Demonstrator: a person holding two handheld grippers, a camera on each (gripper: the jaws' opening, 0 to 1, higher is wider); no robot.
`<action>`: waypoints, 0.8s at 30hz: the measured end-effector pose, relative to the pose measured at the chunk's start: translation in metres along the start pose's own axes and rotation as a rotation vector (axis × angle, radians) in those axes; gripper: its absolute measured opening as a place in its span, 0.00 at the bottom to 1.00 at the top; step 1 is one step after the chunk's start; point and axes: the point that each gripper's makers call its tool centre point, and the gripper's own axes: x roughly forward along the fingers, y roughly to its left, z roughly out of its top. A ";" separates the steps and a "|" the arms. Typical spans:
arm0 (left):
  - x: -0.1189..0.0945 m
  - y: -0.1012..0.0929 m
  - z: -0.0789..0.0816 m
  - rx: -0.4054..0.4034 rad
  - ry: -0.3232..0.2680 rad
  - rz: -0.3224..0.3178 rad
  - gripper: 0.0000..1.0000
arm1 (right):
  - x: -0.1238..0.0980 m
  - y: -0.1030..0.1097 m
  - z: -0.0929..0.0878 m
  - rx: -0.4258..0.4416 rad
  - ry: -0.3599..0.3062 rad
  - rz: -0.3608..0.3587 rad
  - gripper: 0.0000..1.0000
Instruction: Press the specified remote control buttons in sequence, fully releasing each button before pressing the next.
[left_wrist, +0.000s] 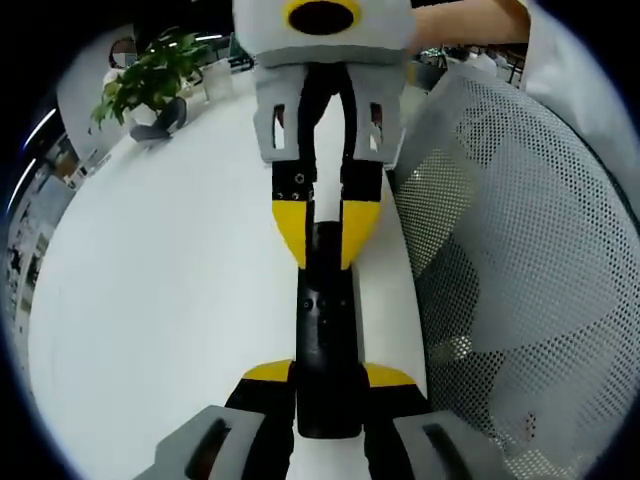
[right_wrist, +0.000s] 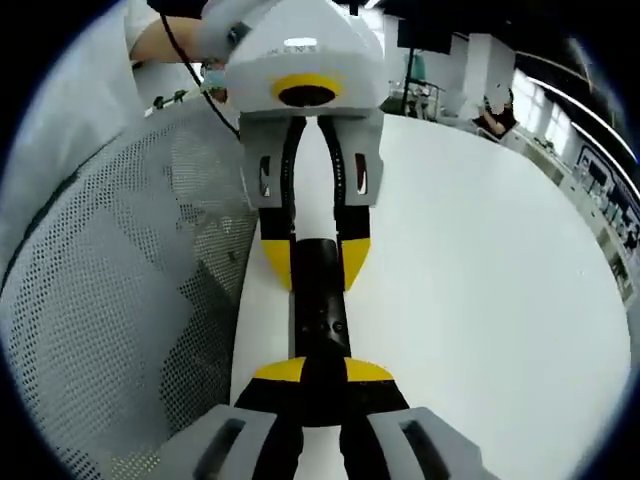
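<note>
A long black remote control (left_wrist: 325, 320) lies lengthwise over the white table (left_wrist: 180, 300), held at both ends. In the left gripper view my left gripper (left_wrist: 328, 375) is shut on its near end, yellow pads against both sides. My right gripper (left_wrist: 325, 235) reaches in from the top and is shut on the far end. In the right gripper view the remote control (right_wrist: 320, 310) runs from my right gripper (right_wrist: 323, 372) at the bottom up to my left gripper (right_wrist: 315, 262), and small buttons show on its middle.
A grey mesh chair back (left_wrist: 500, 270) stands close along the table edge beside the remote, and also shows as the chair back (right_wrist: 120, 300). A potted plant (left_wrist: 150, 80) sits at the table's far end. A person's sleeve (left_wrist: 580, 90) is behind the chair. Bare table (right_wrist: 500, 280) spreads wide.
</note>
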 end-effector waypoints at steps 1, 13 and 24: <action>0.000 0.000 0.000 -0.001 -0.002 0.000 0.22 | 0.000 0.001 0.000 -0.009 0.000 0.001 0.09; 0.000 0.000 0.000 -0.003 -0.005 0.000 0.22 | 0.006 0.001 0.004 -0.054 0.164 0.116 0.07; 0.000 0.000 0.000 -0.007 -0.009 0.002 0.22 | 0.008 0.000 0.005 0.048 0.145 -0.005 0.06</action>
